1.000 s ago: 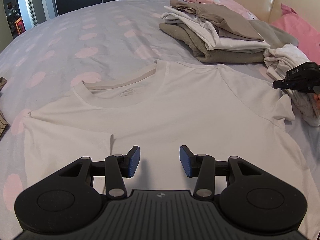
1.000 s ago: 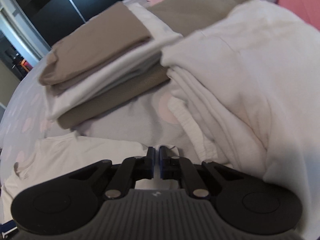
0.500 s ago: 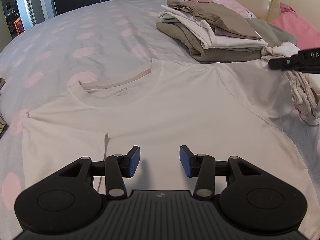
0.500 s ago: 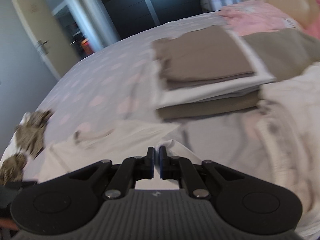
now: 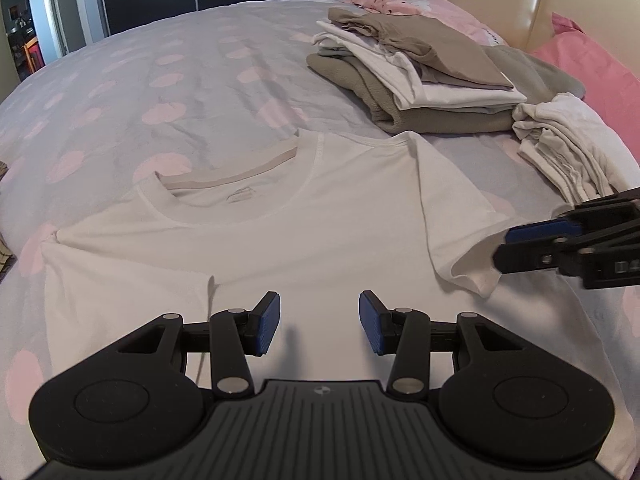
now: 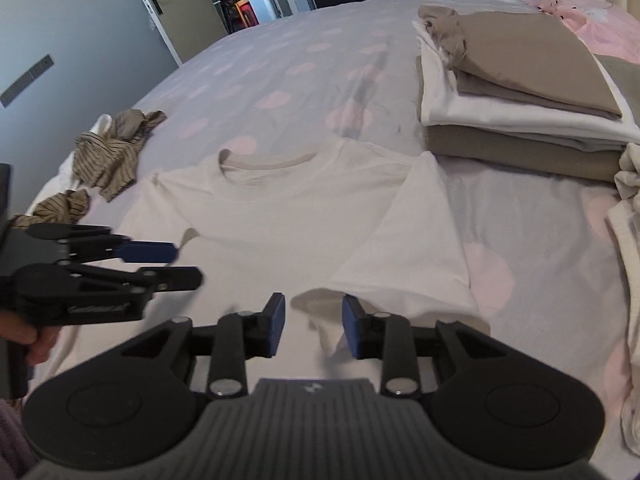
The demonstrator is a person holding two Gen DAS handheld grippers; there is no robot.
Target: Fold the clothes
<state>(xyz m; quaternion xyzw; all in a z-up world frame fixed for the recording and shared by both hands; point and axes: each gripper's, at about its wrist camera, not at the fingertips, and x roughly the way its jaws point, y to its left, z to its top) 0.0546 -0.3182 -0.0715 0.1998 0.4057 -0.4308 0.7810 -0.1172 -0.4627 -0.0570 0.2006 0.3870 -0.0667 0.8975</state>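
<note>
A white T-shirt (image 5: 320,240) lies flat on the bed, collar (image 5: 228,180) away from me. Its right sleeve (image 5: 452,232) is folded inward over the body, also seen as the sleeve (image 6: 412,248) in the right wrist view. My left gripper (image 5: 319,328) hovers open over the shirt's middle, holding nothing. My right gripper (image 6: 314,326) is open just above the sleeve's hem, with the cloth lying loose under it. Each gripper shows in the other's view: the right gripper (image 5: 502,246) beside the sleeve hem, the left gripper (image 6: 186,264) over the shirt's left side.
A stack of folded beige and white clothes (image 5: 420,76) sits beyond the shirt. A crumpled white pile (image 5: 568,152) lies to its right and striped crumpled garments (image 6: 112,152) lie off the shirt's left. Pink pillows (image 5: 592,64) line the headboard. The dotted bedspread (image 5: 160,80) stretches far left.
The right gripper, shut on the sleeve near the white pile, swung in over the shirt and opened, leaving the sleeve folded inward. The left gripper stayed open in place.
</note>
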